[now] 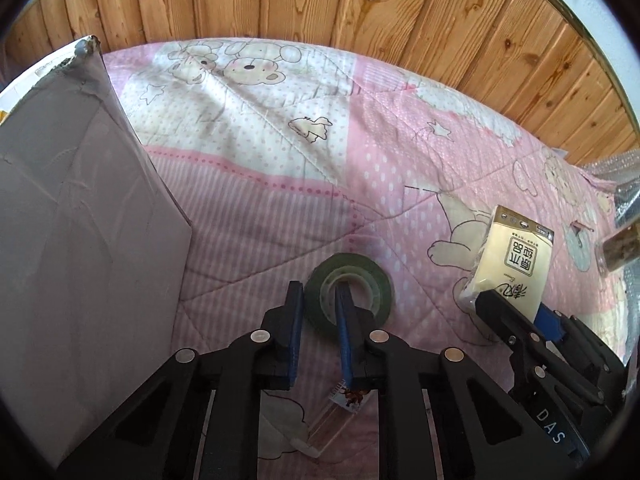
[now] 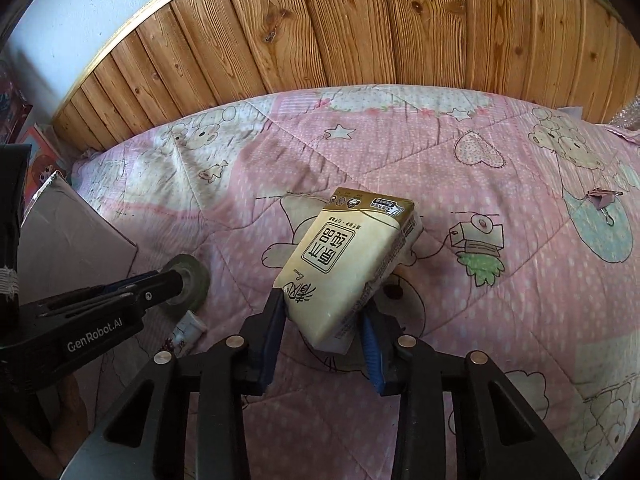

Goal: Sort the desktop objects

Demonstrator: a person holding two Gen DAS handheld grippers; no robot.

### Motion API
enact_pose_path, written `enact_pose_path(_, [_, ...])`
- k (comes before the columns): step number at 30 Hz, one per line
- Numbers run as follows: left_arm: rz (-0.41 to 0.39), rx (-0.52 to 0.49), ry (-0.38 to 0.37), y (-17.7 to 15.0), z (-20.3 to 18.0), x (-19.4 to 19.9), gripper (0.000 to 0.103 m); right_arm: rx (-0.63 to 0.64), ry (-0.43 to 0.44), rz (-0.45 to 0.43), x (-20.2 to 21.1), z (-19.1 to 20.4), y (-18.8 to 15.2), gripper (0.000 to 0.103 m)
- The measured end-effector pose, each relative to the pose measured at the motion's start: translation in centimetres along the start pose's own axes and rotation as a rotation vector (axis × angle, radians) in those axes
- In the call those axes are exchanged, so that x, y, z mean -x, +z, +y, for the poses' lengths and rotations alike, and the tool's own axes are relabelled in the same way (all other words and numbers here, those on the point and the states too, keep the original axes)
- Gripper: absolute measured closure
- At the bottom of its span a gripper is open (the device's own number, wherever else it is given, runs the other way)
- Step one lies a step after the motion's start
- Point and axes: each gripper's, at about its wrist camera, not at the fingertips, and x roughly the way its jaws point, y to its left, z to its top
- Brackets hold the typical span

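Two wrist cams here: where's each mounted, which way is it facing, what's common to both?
Left wrist: on the left gripper, angled down at the green tape roll its fingers straddle; cardboard box at picture left.
Right wrist: on the right gripper, angled down at the tissue pack it clamps.
Shared: pink quilt, tape roll, tissue pack, box, each other's gripper.

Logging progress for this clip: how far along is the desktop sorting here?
Nothing looks sorted yet. In hand: the left tongs pinch the green tape roll's wall, one finger through its hole; the right tongs grip the tissue pack. Left on the quilt: a pink binder clip and a small tube.
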Motion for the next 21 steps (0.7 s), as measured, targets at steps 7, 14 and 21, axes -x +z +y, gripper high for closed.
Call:
enact_pose_path(7, [-0.026, 0.007, -0.042, 0.1, -0.4, 1.4, 0.09, 0.001, 0.026, -0.008, 1.3, 0.4, 0.2, 0.069])
enact_pose_path(14, [-0.052, 0.022, -0.069, -0.3, -0.4, 3.9, 0.09, -0.055, 0.049, -0.005, 2.0, -0.9, 0.3, 0.069])
enact_pose_path(21, [-0.07, 0.01, -0.077, -2.7, 0.0, 7.7, 0.09, -0.061, 0.07, -0.004, 4.7, 0.0, -0.7, 0.069])
